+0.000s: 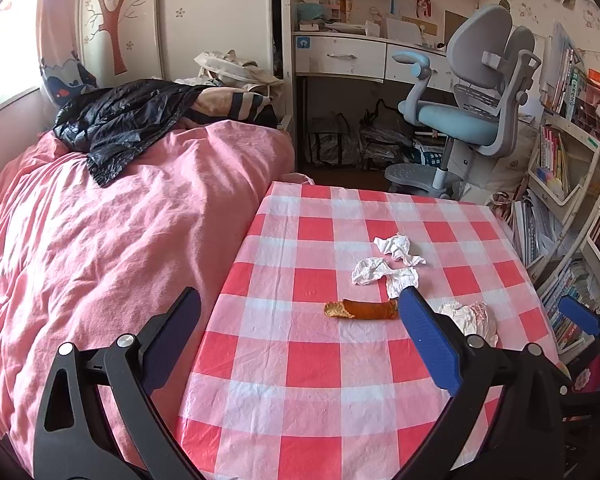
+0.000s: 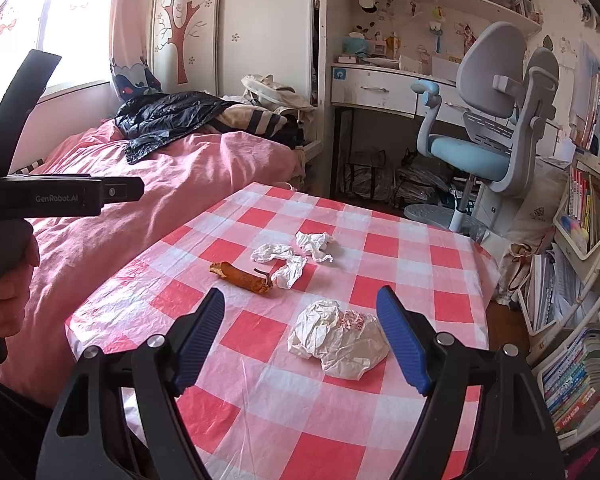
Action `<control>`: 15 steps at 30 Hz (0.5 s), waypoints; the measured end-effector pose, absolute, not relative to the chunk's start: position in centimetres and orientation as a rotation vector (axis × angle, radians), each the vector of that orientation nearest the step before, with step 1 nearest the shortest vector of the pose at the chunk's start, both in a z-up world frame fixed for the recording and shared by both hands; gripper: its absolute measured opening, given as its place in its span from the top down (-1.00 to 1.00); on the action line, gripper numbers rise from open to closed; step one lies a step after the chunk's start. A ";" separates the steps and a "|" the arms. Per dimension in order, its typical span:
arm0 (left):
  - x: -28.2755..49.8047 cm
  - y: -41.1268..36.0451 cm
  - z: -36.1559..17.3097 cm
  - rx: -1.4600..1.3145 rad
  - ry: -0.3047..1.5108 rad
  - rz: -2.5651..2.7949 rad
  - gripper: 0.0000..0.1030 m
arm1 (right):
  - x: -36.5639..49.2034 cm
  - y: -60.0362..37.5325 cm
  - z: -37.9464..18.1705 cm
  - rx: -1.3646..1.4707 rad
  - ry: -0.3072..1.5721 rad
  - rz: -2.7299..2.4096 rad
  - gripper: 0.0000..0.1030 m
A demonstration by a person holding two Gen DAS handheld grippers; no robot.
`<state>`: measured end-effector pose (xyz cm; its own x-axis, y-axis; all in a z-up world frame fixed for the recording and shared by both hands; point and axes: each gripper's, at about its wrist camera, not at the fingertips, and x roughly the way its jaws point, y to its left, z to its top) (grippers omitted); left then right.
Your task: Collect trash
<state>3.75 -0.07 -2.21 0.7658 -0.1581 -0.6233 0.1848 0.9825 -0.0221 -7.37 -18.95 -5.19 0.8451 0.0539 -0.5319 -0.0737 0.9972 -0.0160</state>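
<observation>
On the red-and-white checked table [image 1: 312, 364] lie a brown food scrap [image 1: 360, 309], two crumpled white tissues [image 1: 398, 248] [image 1: 382, 274] and a crumpled white wrapper [image 1: 470, 316]. My left gripper [image 1: 298, 300] hovers open over the table's left edge, with the scrap ahead of its right finger. My right gripper [image 2: 300, 296] is open too. The wrapper [image 2: 338, 338] lies on the table [image 2: 260, 408] between its fingers, nearer the right pad and untouched. The scrap [image 2: 244, 276] and tissues [image 2: 284, 264] [image 2: 314, 244] lie farther ahead.
A bed with a pink quilt [image 1: 100, 240] and a black jacket [image 1: 120, 120] flanks the table's left. Beyond the table stand a desk [image 1: 340, 56] and a blue-grey chair [image 1: 468, 112]. Bookshelves [image 1: 560, 184] line the right. A hand [image 2: 8, 280] holds the left gripper's handle.
</observation>
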 end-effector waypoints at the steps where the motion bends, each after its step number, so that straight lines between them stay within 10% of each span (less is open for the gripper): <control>1: 3.8 -0.1 -2.2 0.041 0.673 -0.186 -0.86 | -7.4 -18.9 -5.2 -0.038 0.559 0.068 -0.46; 15: 6.0 3.8 -4.3 0.172 0.715 -0.161 -0.86 | -6.0 -19.1 -4.9 0.007 0.586 0.092 -0.46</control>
